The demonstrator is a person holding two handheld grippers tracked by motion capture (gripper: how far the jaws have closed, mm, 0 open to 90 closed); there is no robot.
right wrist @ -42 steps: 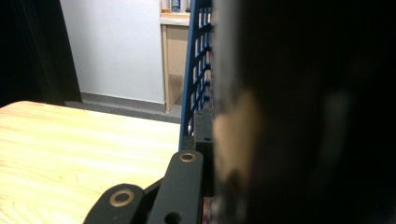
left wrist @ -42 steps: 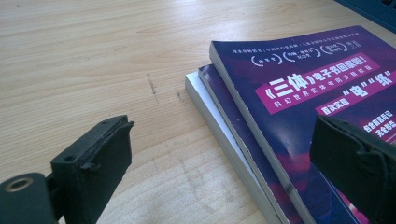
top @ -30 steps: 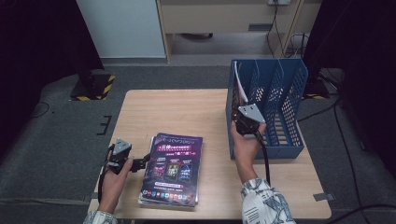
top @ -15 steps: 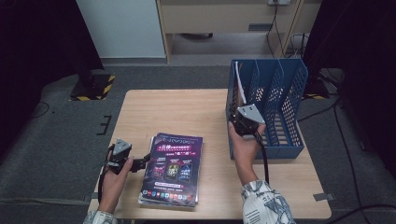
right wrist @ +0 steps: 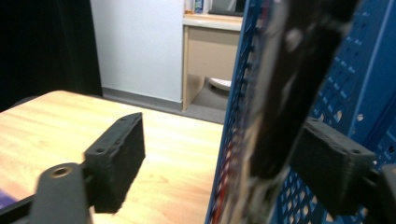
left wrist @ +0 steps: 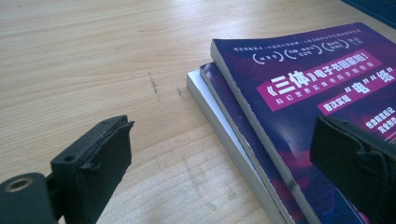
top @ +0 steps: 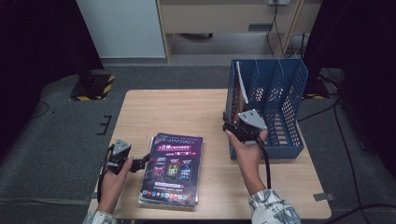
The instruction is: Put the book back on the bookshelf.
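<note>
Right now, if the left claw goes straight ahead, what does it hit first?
Most likely the stack of magazines: the left claw points at its near edge, jaws open, one low over the cover. Exact gap is unclear.

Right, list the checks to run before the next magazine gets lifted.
1. Right tool released: ok, its jaws have just been opening, and the filed magazine is between them, unpinched.
2. Filed magazine in blue rack's leftmost slot: ok.
3. Left tool open: ok.
4. Magazine stack flat on table: ok.
5. Left tool gripping top magazine: not ok, it sits beside the stack's edge.
</note>
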